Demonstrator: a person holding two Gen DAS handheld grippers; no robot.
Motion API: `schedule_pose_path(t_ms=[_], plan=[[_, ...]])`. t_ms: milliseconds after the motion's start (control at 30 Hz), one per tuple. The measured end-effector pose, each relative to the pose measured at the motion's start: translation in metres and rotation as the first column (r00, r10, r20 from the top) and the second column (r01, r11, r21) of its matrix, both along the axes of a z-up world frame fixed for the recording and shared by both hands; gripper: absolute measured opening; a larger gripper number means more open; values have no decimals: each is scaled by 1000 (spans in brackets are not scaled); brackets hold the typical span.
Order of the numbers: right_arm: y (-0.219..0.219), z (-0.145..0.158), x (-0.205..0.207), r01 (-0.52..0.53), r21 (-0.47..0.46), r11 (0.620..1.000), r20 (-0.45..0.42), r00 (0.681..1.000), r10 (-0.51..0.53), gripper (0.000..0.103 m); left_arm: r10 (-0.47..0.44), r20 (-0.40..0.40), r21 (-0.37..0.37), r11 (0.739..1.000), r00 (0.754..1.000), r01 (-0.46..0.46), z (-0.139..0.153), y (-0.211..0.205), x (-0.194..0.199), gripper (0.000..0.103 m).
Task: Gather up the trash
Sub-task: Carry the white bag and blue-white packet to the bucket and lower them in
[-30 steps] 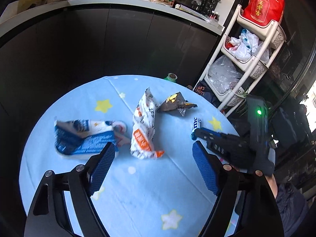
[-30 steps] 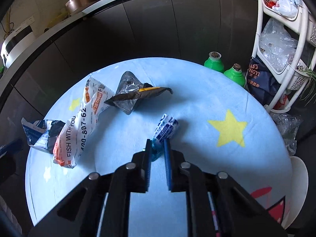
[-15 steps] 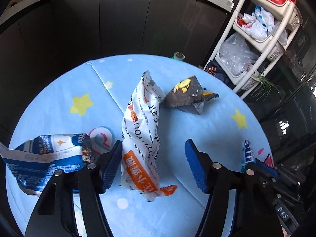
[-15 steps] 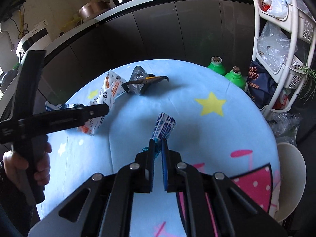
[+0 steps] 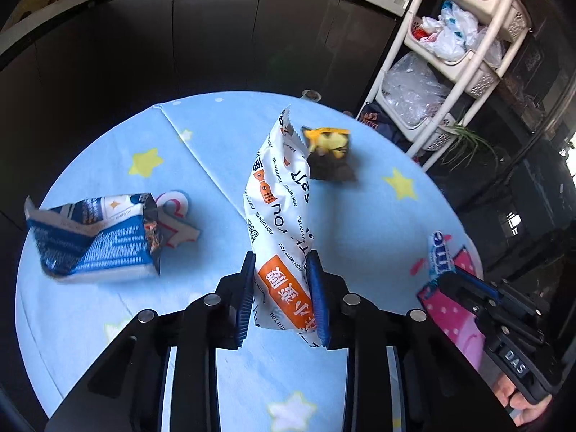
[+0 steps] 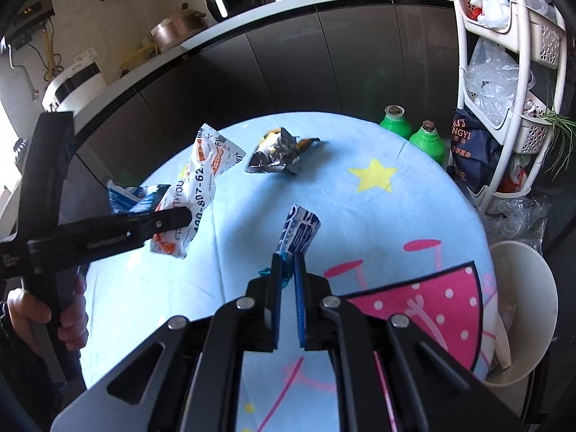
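Observation:
My left gripper [image 5: 282, 270] is shut on the orange end of a long white snack wrapper [image 5: 279, 212] and holds it lifted off the round blue table [image 5: 216, 158]. The wrapper also shows in the right wrist view [image 6: 196, 194]. My right gripper [image 6: 287, 270] is shut on a small blue and white wrapper [image 6: 298, 230] held above the table; it shows in the left wrist view [image 5: 441, 253]. A blue and white bag [image 5: 95, 239] lies at the left. A dark wrapper with yellow print [image 5: 329, 156] lies further back.
A white bin [image 6: 522, 324] stands beside the table at the right. Two green bottles [image 6: 412, 133] stand on the floor behind the table. A white shelf rack [image 5: 457, 54] with plastic bags is at the back right. Dark cabinets run behind.
My left gripper has closed on the white snack wrapper and lifted it. My right gripper has drawn back toward the table's near right with the small wrapper still in it.

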State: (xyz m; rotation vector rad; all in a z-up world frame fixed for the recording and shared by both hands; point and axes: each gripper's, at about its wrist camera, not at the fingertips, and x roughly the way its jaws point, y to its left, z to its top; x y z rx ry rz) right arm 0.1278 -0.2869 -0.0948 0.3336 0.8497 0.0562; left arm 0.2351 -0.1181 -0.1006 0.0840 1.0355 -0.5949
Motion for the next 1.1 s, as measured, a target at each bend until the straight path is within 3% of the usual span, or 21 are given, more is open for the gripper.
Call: schedule_pose_path(t_ms=[267,567,800,1100], plan=[[-12,34,-42,17,24,1000,86,996,-19,8,-54,49,-85,995,997,58,42,-4,-54,26],[-46,64,-100,101,45,994,160,981,-106,8,-174,122,-130,973,977,189,80,-52,-101,26],[-87,68,-140,194,38,980,171,965,-198,8,-266,127,-160,945,955,285,85,-99,-124,26],[-139,49,-174,299,44,953,138,943,-302,8,-369,94,-173,909,925,380,71,-168,-145,26]])
